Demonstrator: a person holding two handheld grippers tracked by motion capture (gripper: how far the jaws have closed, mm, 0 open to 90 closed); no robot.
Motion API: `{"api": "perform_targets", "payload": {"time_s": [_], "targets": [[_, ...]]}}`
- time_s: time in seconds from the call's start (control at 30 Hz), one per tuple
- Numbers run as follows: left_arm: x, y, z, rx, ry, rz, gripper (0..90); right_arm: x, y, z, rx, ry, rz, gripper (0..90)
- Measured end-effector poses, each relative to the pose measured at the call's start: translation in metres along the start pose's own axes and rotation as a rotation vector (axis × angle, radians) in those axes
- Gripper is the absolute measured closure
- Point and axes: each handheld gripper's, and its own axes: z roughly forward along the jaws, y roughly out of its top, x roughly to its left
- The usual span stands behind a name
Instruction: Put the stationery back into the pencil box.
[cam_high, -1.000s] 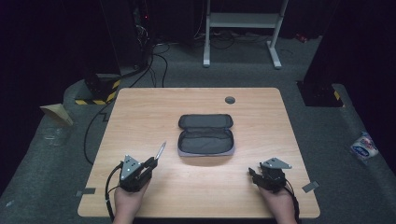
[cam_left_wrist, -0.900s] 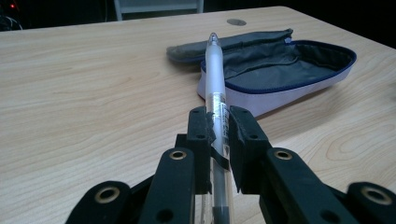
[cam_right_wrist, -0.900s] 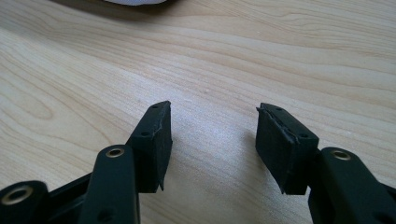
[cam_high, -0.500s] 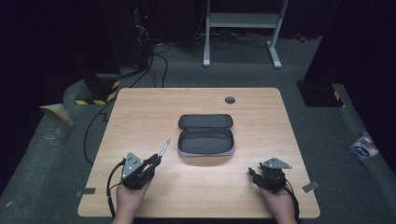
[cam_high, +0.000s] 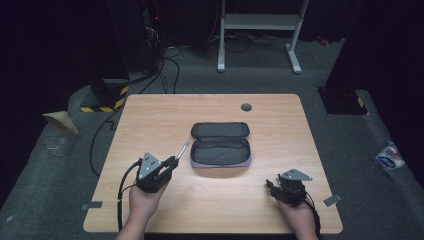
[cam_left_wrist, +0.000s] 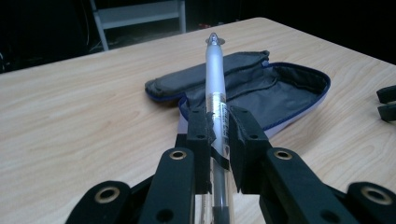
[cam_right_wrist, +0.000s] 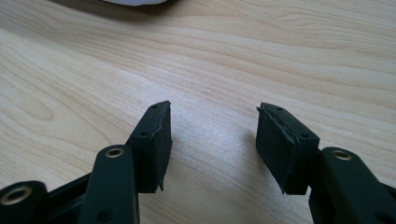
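Pen (cam_left_wrist: 216, 100): clear-barrelled, clamped between the jaws of the left claw (cam_left_wrist: 218, 135); tip points forward toward the case, raised off the table.
Pencil case (cam_high: 220, 145): grey, unzipped and lying open at mid-table; lid half folded back on the far side, empty tray half nearer the person. Just ahead of the pen tip in the left gripper view.
Left claw: clenched on the pen near mid-barrel; held low at the near left of the table (cam_high: 160, 115), close to the case's left end.
Right claw (cam_right_wrist: 212, 140): released, jaws spread wide with nothing between them; resting low over bare table at the near right, well apart from the case.
Step in hand (judged): carrying the pen to the open case.
Advice: bring the barrel parallel to the case's long side, lower it into the near half, open only once it rests on the lining. The right claw could steady the case edge.
Risk: a tilted pen may catch the rim and roll out.
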Motion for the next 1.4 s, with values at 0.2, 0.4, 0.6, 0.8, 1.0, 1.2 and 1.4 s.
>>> {"api": "perform_targets", "payload": {"time_s": [0.2, 0.4, 0.6, 0.8, 1.0, 1.2, 1.4], "targets": [[-0.001, 0.009, 0.005, 0.000, -0.009, 0.017, 78.9, 0.001, 0.000, -0.001, 0.001, 0.001, 0.000, 45.3], [-0.013, 0.020, 0.023, 0.049, -0.053, 0.060, 78.9, 0.001, 0.000, 0.000, 0.002, 0.006, 0.000, 45.0], [-0.019, 0.029, 0.039, 0.068, -0.071, 0.087, 78.9, 0.001, 0.000, 0.000, 0.002, 0.006, 0.000, 45.0], [-0.020, 0.040, 0.060, 0.087, -0.103, 0.100, 78.9, 0.001, 0.000, 0.000, 0.001, 0.005, -0.004, 45.0], [-0.024, 0.045, 0.073, 0.093, -0.129, 0.104, 78.9, 0.001, 0.000, -0.001, 0.000, 0.003, -0.012, 45.0], [-0.026, 0.046, 0.085, 0.109, -0.149, 0.105, 78.9, 0.001, 0.000, -0.001, 0.000, 0.003, -0.011, 45.0], [-0.027, 0.047, 0.094, 0.119, -0.167, 0.107, 78.9, 0.002, -0.001, -0.001, 0.000, 0.002, -0.009, 44.9]]}}
